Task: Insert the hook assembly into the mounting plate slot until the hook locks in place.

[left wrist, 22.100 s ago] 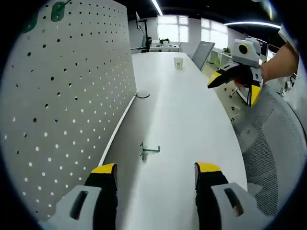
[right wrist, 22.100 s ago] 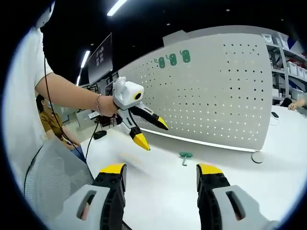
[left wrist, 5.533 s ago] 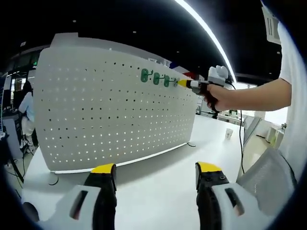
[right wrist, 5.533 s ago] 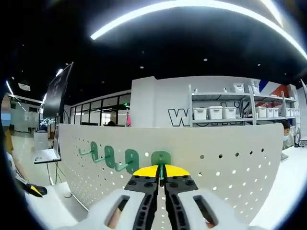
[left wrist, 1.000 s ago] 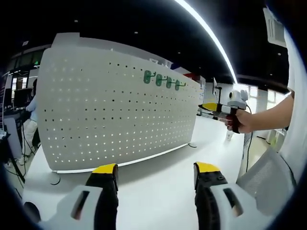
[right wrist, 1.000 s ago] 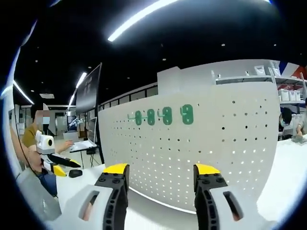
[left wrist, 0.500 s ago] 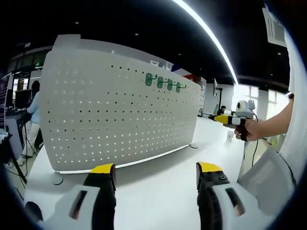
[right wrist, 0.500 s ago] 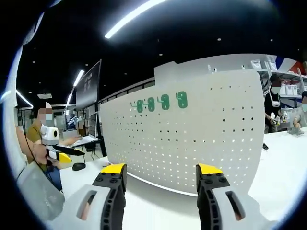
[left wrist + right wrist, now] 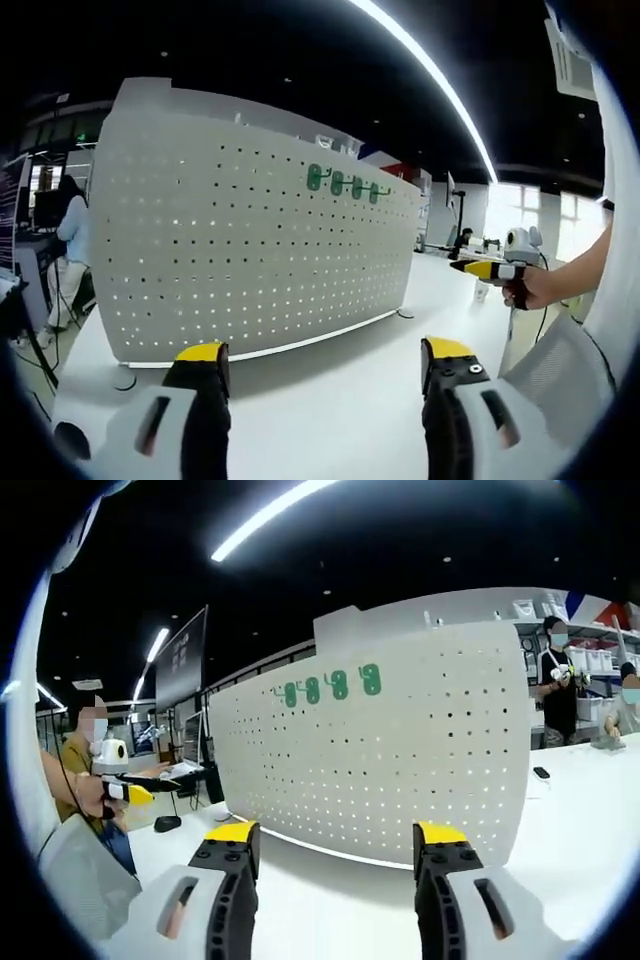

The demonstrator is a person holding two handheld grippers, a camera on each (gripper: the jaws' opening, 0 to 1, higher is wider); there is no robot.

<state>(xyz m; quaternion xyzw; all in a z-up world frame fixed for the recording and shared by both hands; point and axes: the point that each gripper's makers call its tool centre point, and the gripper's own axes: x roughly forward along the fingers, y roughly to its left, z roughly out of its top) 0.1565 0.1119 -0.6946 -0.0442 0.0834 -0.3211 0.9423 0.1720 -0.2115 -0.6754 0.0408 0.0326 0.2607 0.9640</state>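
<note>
- Setting: an open office under dark ceilings with strip lights; a white table carries an upright white pegboard, standing along the table's far side in both views.
- Task object: four green hooks sit in a row near the pegboard's top edge, the row running parallel to that edge; in the left gripper view the same row lies toward the board's upper right corner.
- Left gripper: jaws spread wide, nothing between them, low over the table in front of the board's bottom edge.
- Right gripper: jaws likewise spread and empty; it also appears at the right of the left gripper view, held off the board's right end.
- Governing relation: the hooks lie above and ahead of both grippers, well apart from either; judged from this, all hooks appear seated and no reach remains.
</note>
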